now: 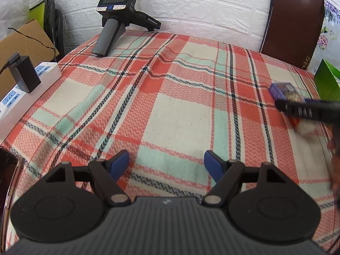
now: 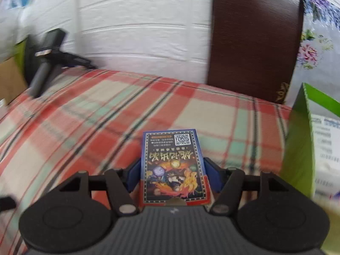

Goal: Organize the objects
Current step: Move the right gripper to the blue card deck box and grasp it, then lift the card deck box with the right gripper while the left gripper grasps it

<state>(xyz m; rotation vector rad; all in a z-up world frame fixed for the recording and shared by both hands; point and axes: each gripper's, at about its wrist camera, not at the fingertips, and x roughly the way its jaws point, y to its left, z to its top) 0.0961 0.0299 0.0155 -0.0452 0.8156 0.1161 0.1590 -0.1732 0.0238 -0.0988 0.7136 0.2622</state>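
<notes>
Evidently mid-carry: the right gripper [image 2: 173,173] is clamped on the card box [image 2: 173,167], holding it above the cloth [image 2: 85,116] near the green box [image 2: 301,140]. The left gripper [image 1: 166,163] hangs wide apart, empty. Next likely comes lowering the card box into the green box.

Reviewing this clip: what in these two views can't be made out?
- Green box: contents unreadable in the right wrist view, blurred and cut by the frame edge.
- Card box in the right gripper: underside hidden; its far-right glimpse in the left wrist view is blurred.
- Dark object in the left wrist view: cut off at the left edge, unidentifiable.
- Left gripper: open, holding nothing.
</notes>
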